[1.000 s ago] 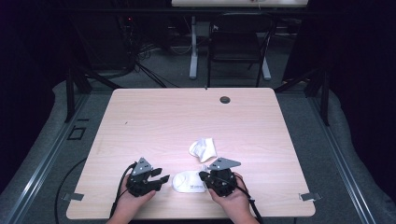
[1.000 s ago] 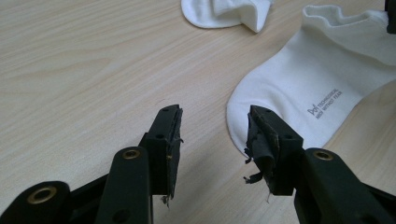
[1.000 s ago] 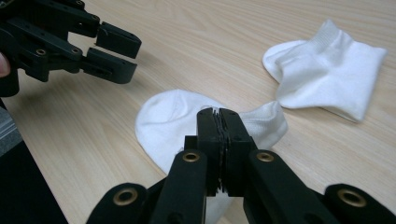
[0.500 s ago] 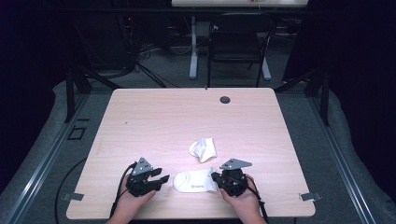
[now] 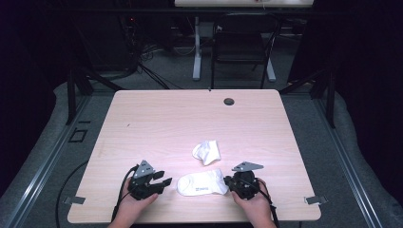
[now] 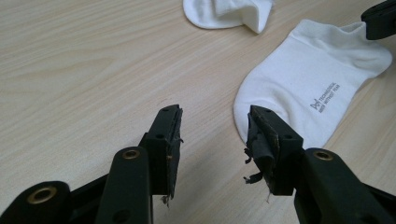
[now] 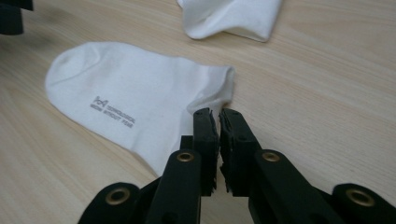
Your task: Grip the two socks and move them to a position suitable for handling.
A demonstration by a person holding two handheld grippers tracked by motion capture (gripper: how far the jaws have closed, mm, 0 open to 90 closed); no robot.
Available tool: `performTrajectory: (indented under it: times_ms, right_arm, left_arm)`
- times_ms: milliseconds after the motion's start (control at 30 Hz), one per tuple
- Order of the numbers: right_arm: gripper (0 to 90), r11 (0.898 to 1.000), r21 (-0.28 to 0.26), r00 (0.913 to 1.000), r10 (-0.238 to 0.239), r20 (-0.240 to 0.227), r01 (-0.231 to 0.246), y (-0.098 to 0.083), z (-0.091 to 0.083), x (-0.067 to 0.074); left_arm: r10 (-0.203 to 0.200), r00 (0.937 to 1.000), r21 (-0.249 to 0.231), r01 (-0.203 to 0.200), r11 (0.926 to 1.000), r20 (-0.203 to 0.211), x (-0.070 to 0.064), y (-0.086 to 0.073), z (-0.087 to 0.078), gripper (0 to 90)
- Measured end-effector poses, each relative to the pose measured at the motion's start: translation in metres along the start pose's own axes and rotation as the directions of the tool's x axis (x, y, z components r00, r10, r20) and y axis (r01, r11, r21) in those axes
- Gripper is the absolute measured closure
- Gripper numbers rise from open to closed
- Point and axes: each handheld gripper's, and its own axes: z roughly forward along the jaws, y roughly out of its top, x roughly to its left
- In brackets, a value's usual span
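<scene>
A white ankle sock [image 5: 202, 184] with grey lettering lies flat near the table's front edge, toe to the left. My right gripper [image 5: 229, 183] is at its cuff, and in the right gripper view [image 7: 218, 114] the jaws are pinched together on the cuff's edge [image 7: 219, 100]. My left gripper [image 5: 164, 180] rests just left of the toe, open, nothing between its jaws [image 6: 215, 126]; the toe [image 6: 261, 98] lies beside its right jaw. A second white sock [image 5: 206, 152], crumpled, lies just beyond the flat one.
The wooden table [image 5: 190, 118] has a round cable hole [image 5: 229, 101] near its far edge. Behind the table stand a chair [image 5: 237, 47] and desk legs on the grey floor.
My right gripper has moved to the right, drawing the cuff with it, so the flat sock now lies stretched longer. The left gripper has stayed put.
</scene>
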Motion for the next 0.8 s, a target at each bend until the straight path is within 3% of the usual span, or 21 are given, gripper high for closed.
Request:
performTrajectory:
  times_ms: [233,267,400,433,633,700,800]
  right_arm:
    - [75.5,0.998,-0.061,0.9986,-0.005,0.053,0.008,0.002,-0.002,-0.001]
    - [73.8,0.995,-0.097,0.9980,-0.020,0.059,0.026,0.004,-0.005,0.000]
    - [73.5,0.990,-0.126,0.9983,-0.056,0.013,0.057,0.006,-0.006,0.005]
    - [73.5,0.990,-0.116,0.9963,-0.084,-0.016,0.082,0.006,-0.001,0.010]
    - [71.6,0.991,-0.062,0.9923,-0.120,-0.029,0.118,0.006,0.018,0.015]
    - [70.9,0.993,-0.041,0.9932,-0.115,-0.018,0.115,0.006,0.023,0.013]
    - [70.1,0.997,-0.023,0.9972,-0.073,-0.011,0.073,0.003,0.025,0.007]
  left_arm:
    - [-0.004,1.0000,-0.005,0.004,1.0000,0.000,0.001,0.000,0.000,54.5]
    - [-0.002,1.0000,-0.004,0.002,1.0000,0.003,0.000,0.000,0.000,54.4]
    - [0.001,1.0000,-0.002,-0.001,1.0000,0.006,-0.001,0.000,0.002,54.5]
    - [0.005,1.0000,0.004,-0.005,1.0000,0.008,-0.002,0.000,0.002,54.5]
    - [0.011,0.9997,0.011,-0.012,0.9999,0.022,-0.007,-0.001,0.004,54.3]
    - [0.014,0.9995,0.012,-0.014,0.9998,0.029,-0.008,-0.001,0.006,54.2]
    - [0.014,0.9991,0.014,-0.015,0.9998,0.040,-0.011,-0.001,0.008,54.2]
